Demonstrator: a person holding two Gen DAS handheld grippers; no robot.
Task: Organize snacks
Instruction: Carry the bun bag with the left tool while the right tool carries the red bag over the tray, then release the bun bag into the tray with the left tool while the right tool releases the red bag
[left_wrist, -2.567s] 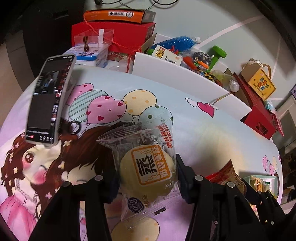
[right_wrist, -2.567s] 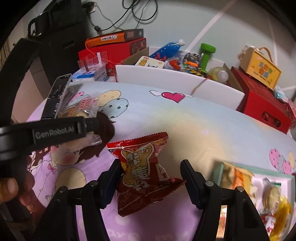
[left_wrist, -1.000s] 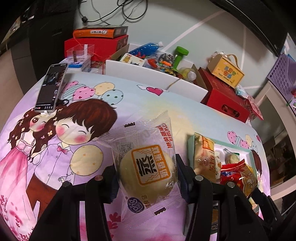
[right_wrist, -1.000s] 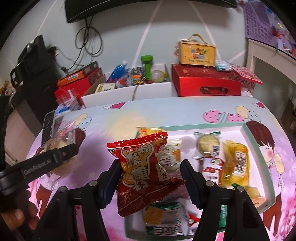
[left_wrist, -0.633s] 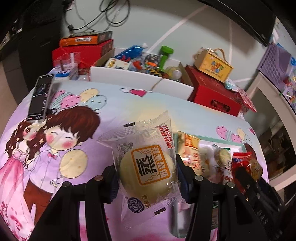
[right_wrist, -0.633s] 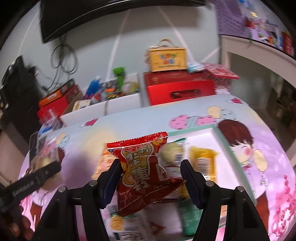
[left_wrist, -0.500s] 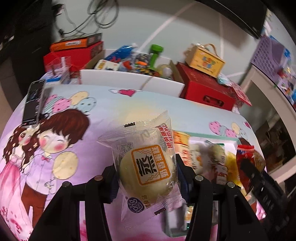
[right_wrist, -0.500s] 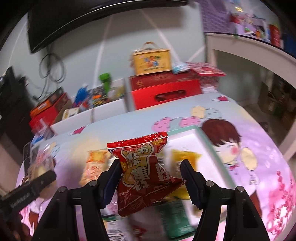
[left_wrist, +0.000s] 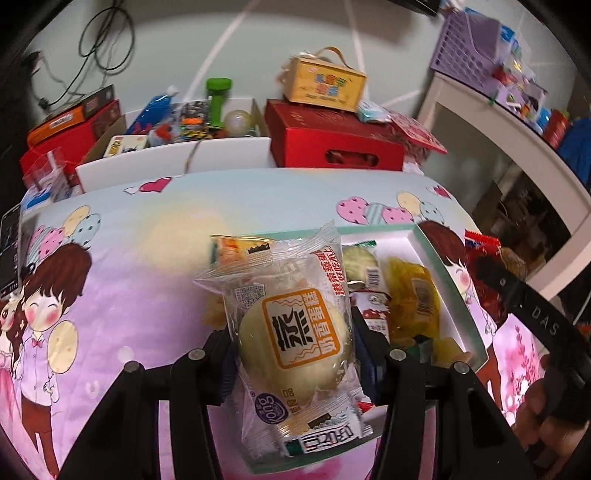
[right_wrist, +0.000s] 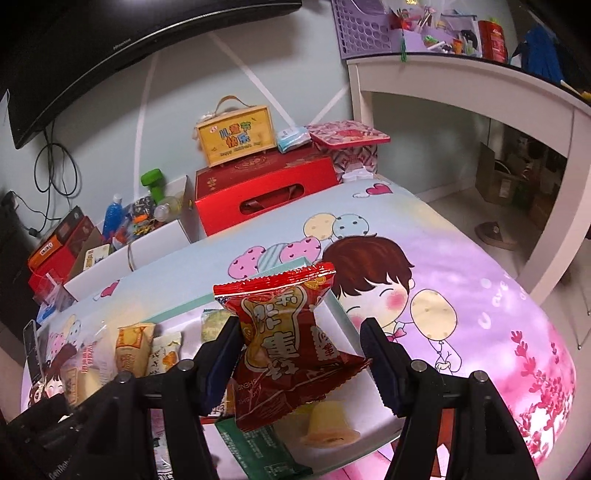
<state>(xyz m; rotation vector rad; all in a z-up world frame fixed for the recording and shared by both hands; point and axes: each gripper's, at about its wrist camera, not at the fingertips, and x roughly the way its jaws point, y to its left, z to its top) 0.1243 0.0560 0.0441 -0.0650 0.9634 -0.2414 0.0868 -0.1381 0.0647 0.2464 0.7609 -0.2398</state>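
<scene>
tray (left_wrist: 452, 273) with a pale green rim and white floor sits on the cartoon-printed tablecloth (left_wrist: 147, 266), and both grippers hang above it with a snack each. the left gripper (left_wrist: 291, 343) is clamped on a clear-wrapped steamed cake (left_wrist: 295, 332), a round pale yellow bun with an orange label, held upright between the two black fingers (left_wrist: 218, 354); the packet stands over the near left part of the tray and hides much of it. behind the packet, in the tray, lie an orange-topped packet (left_wrist: 240, 247), a pale round cake (left_wrist: 356, 260), a yellow wrapped snack (left_wrist: 413, 295) and a small red-and-white packet (left_wrist: 373, 317).

the right gripper (right_wrist: 301, 354) is closed on a red crinkled snack bag (right_wrist: 288, 343), pinched at its middle so the sealed top edge stands up above the fingers (right_wrist: 380, 362). it hangs over the right end of the tray (right_wrist: 332, 302). below it in the tray rest a small jelly cup (right_wrist: 328, 424) and a dark green packet (right_wrist: 258, 450); further left lie more pale wrapped packets (right_wrist: 133, 347).

in the left wrist view the right gripper (left_wrist: 491, 280) shows at the far right edge with its red bag, a hand (left_wrist: 539, 417) gripping the handle. behind the table stand a red box (right_wrist: 266, 188) with a yellow carry box (right_wrist: 236, 136) on top, and a white box (left_wrist: 177, 162) of mixed items.
</scene>
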